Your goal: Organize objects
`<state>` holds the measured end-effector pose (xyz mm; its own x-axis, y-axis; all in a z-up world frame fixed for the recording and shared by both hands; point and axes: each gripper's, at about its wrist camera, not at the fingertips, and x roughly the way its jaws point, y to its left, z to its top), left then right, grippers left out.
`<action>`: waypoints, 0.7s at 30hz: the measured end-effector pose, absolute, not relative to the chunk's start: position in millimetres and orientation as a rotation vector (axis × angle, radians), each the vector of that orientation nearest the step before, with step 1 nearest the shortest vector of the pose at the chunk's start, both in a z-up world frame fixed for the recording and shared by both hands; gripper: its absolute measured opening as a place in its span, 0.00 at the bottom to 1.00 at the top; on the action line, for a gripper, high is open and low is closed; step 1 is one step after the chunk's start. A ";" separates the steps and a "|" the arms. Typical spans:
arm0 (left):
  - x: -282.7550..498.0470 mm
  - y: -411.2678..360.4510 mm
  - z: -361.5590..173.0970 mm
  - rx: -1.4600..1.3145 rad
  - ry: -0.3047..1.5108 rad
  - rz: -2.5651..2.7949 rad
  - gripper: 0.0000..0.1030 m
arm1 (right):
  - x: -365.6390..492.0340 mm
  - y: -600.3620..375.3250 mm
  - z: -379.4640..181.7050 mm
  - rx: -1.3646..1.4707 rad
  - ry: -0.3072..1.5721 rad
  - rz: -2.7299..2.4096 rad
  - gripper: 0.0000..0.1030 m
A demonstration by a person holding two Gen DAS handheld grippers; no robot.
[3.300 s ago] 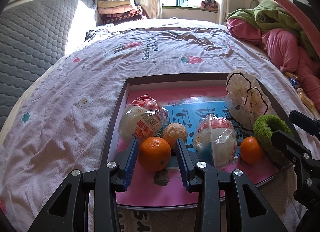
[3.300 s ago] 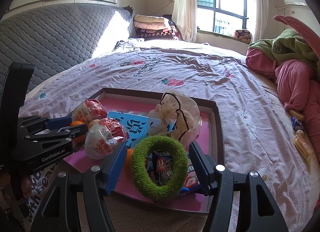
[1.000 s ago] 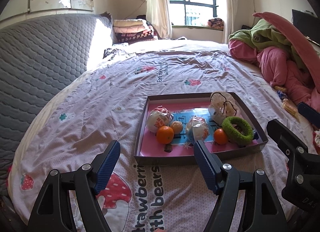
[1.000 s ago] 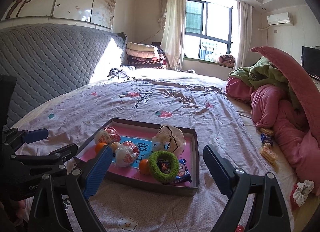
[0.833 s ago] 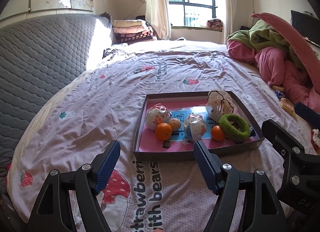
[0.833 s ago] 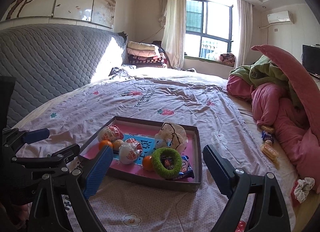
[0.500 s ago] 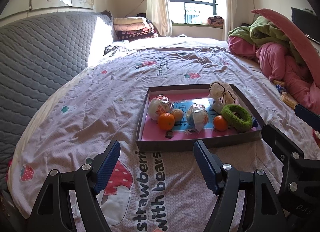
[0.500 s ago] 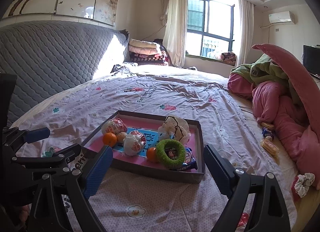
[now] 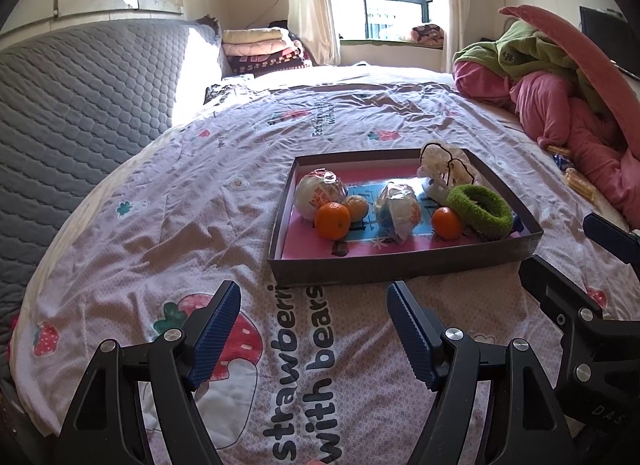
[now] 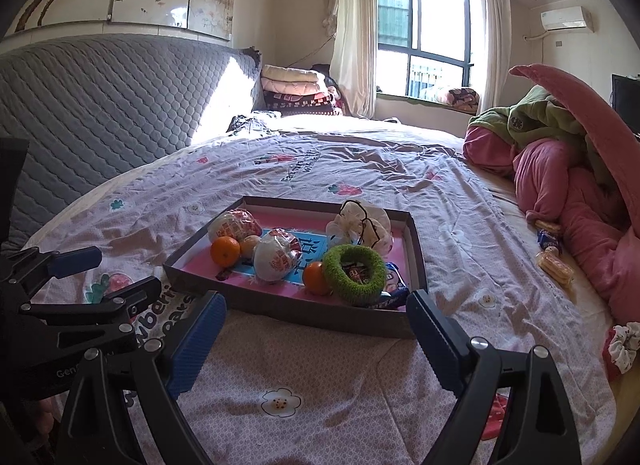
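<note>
Under green ring [image 10: 354, 273], half-hidden snack packets [image 10: 390, 292]

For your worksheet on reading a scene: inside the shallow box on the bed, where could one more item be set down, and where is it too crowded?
Free: the pink strip along the tray near wall, before the left orange, and the pink far band behind the wrapped buns. Crowded: the right side, around the green ring, the snack packet and the white pouch.
</note>
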<state>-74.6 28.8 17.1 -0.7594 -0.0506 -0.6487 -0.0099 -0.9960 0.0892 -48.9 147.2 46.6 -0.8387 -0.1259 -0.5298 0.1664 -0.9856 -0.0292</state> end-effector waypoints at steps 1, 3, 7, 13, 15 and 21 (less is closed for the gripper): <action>-74.3 29.3 15.1 1.080 -0.134 -2.922 0.75 | -49.5 147.4 44.1 0.831 0.106 -2.866 0.89; -74.6 30.7 9.4 1.089 -0.132 -2.918 0.75 | -50.8 148.9 39.1 0.854 0.085 -2.853 0.89; -75.8 34.0 -2.8 1.107 -0.144 -2.916 0.75 | -51.0 149.7 31.5 0.870 0.090 -2.853 0.89; -77.0 37.5 -15.5 1.144 -0.130 -2.927 0.75 | -51.6 151.3 19.6 0.869 0.086 -2.847 0.89; -76.1 38.4 -18.7 1.142 -0.127 -2.934 0.75 | -51.1 151.7 15.2 0.873 0.085 -2.846 0.89; -76.9 39.7 -29.0 1.168 -0.132 -2.926 0.75 | -51.7 150.5 3.9 0.908 0.091 -2.834 0.89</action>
